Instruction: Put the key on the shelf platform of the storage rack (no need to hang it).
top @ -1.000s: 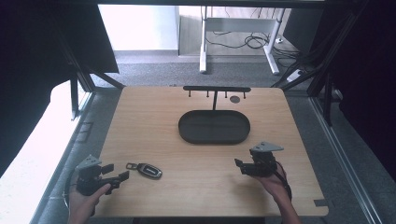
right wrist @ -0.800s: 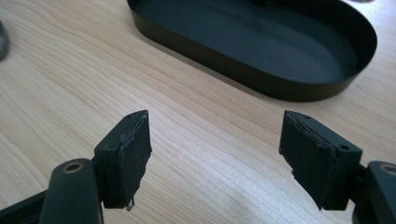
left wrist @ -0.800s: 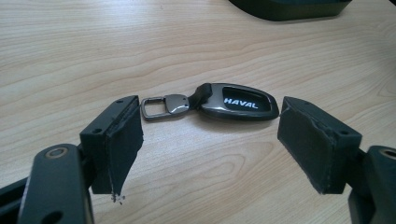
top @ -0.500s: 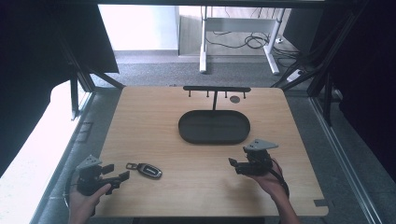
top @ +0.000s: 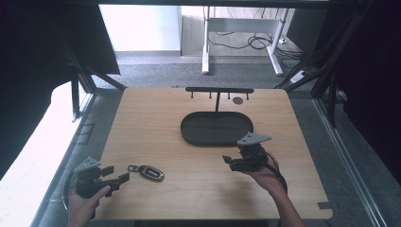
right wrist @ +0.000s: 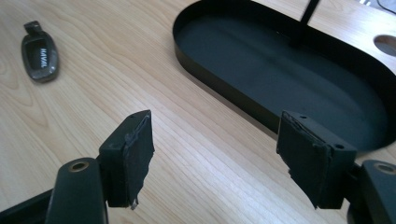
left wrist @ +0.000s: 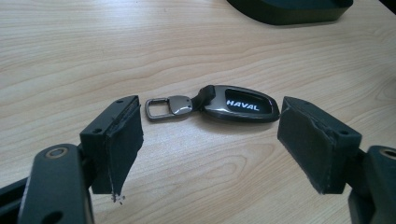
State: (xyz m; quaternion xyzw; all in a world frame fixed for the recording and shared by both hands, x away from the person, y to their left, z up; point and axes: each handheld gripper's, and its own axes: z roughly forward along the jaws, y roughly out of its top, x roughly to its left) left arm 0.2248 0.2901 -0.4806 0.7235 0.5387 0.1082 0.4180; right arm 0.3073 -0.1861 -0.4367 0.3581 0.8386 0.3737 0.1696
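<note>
A dark car key fob [top: 147,172] with a metal loop lies flat on the wooden table, near its front left. My left gripper [top: 117,176] stands open just left of it; in the left gripper view the key fob [left wrist: 233,103] lies a short way ahead, between the lines of the jaws, untouched. An oval black tray [top: 189,130] sits at the table's middle. My right gripper [top: 228,161] is open and holds nothing, hovering just in front of the tray's [right wrist: 219,81] near rim. The key fob [right wrist: 40,57] lies far off in the right gripper view.
Behind the tray rises a black rack with small hooks [top: 219,90]. A round hole [top: 238,100] is cut in the table's back right. Bare wood [top: 189,184] spreads between the two grippers.
The right gripper has slid left and a little forward along the tray's near rim. The left gripper and the key fob have stayed in place.
</note>
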